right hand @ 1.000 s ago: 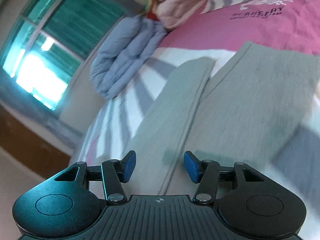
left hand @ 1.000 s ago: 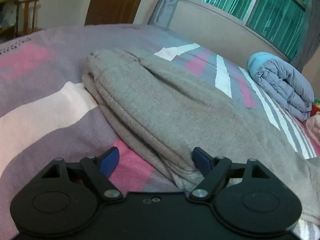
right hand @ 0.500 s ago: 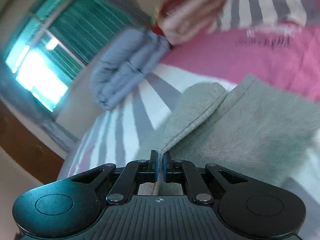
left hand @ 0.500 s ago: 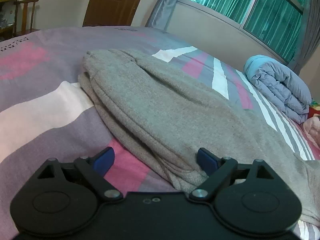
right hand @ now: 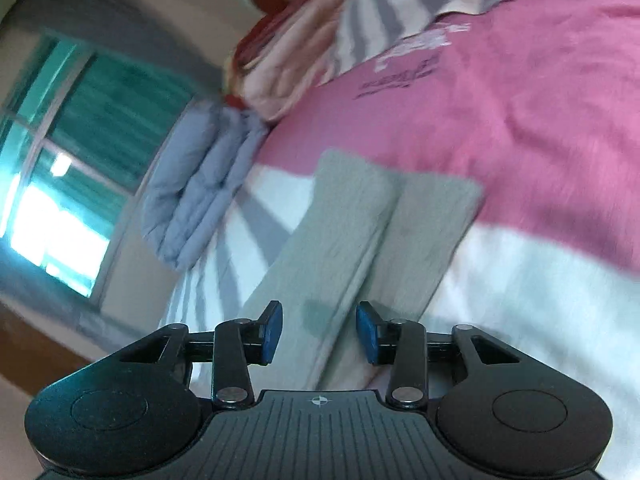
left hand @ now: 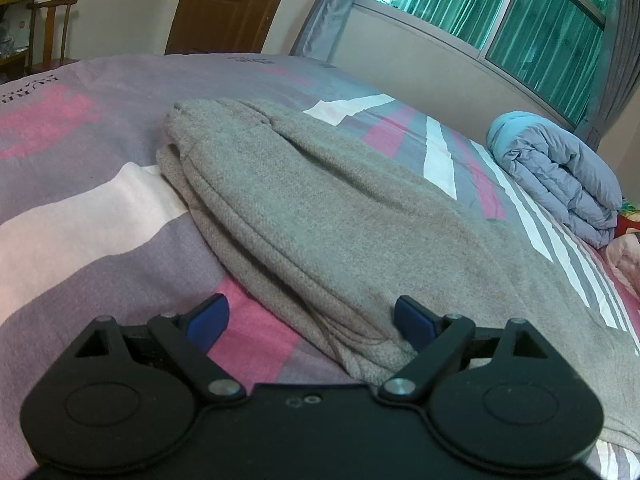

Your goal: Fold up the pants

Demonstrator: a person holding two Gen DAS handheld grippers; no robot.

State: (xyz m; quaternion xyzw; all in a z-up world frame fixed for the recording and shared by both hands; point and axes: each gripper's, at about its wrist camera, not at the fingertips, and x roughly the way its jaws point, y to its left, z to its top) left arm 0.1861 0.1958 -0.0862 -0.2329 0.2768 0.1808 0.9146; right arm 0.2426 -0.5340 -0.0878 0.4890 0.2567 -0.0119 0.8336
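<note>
**Grey pants lie lengthwise on the bed, both grippers unclamped**

One pair of grey pants [left hand: 340, 216] lies on the striped bed [left hand: 80, 216], apparently already doubled leg over leg, judging by the stacked edges along its near side. That would leave the crosswise folds to do.

The left gripper [left hand: 308, 316] sits low at the near end of the pants, fingers spread wide with the layered fabric edge between them but not pinched, probably placed to take that end.

The right gripper [right hand: 320, 330] hovers over the two leg ends, which lie side by side; its jaws are opening, with cloth beneath them and nothing clamped.

Beyond the pants, towards the window [left hand: 540, 20], rests one rolled blue quilt [left hand: 560, 176]. Two grippers in all, neither holding anything.
</note>
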